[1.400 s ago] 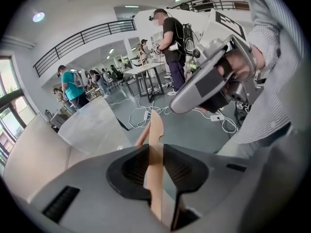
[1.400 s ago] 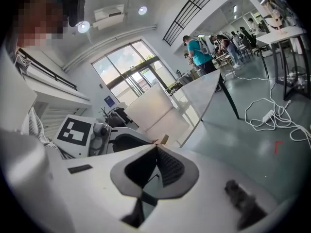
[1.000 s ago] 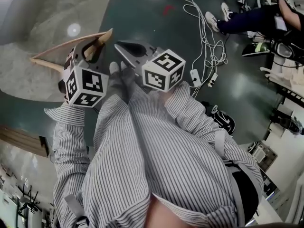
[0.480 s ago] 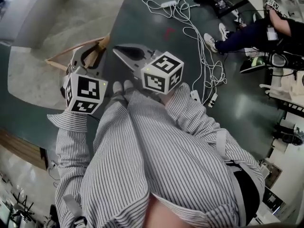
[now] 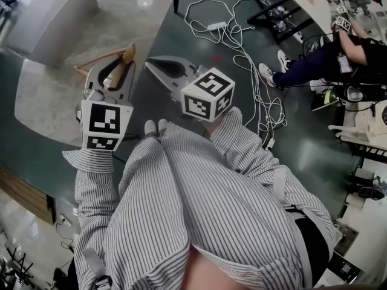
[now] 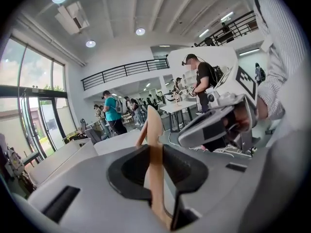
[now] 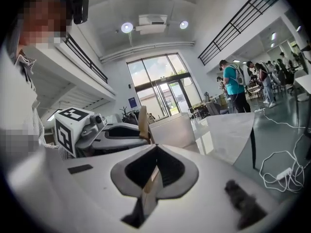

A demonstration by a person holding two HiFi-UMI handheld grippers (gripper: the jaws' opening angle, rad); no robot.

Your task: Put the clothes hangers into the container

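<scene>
Left gripper (image 5: 117, 68): jaws clenched on a wooden hanger (image 5: 126, 56), nipped across one flat arm near its end. The rest of the frame sticks out up and left, clear of the dark floor (image 5: 302, 132) and touching nothing. The left gripper view shows the same arm standing edge-on between the jaws.

Right gripper (image 5: 152, 63): just beside the left, jaws drawn together. Its own view shows a thin tan strip (image 7: 149, 188) pinched in the slot, wood by the look. I cannot tell whether it belongs to a second hanger; the head view shows nothing poking out.

No container picked out in any view. Loose cables (image 5: 242, 29) lie on the floor beyond the grippers.

Handling, as I judge it: the hanger is light and stiff and won't flex, but smooth wood held near one end will want to swing or pivot in the jaws. A hold nearer the middle, by the neck, would carry steadier. The thin lower bar looks like the weak part; don't clamp there.
</scene>
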